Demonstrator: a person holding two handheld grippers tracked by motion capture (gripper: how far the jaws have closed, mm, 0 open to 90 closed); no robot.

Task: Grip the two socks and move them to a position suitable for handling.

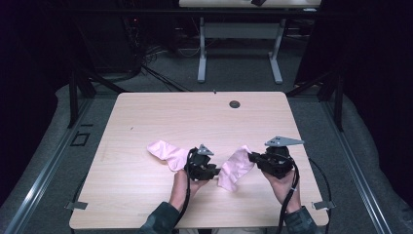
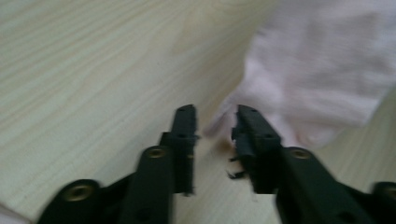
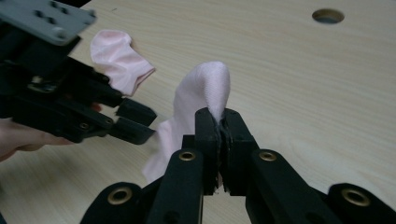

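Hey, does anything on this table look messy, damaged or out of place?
Nothing damaged or spilled. Two pink socks sit apart: one sock lies crumpled flat, the other sock is pinched and lifted by the right gripper.

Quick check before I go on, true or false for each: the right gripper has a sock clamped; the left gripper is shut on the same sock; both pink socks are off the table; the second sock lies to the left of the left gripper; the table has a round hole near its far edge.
1. The right gripper is shut on a pink sock. True.
2. The left gripper is shut on that sock. False: its fingers stand apart at the sock's edge.
3. Both socks are off the table. False: the second sock lies flat on it.
4. The second sock lies left of the left gripper. True.
5. A round hole sits near the far edge. True.
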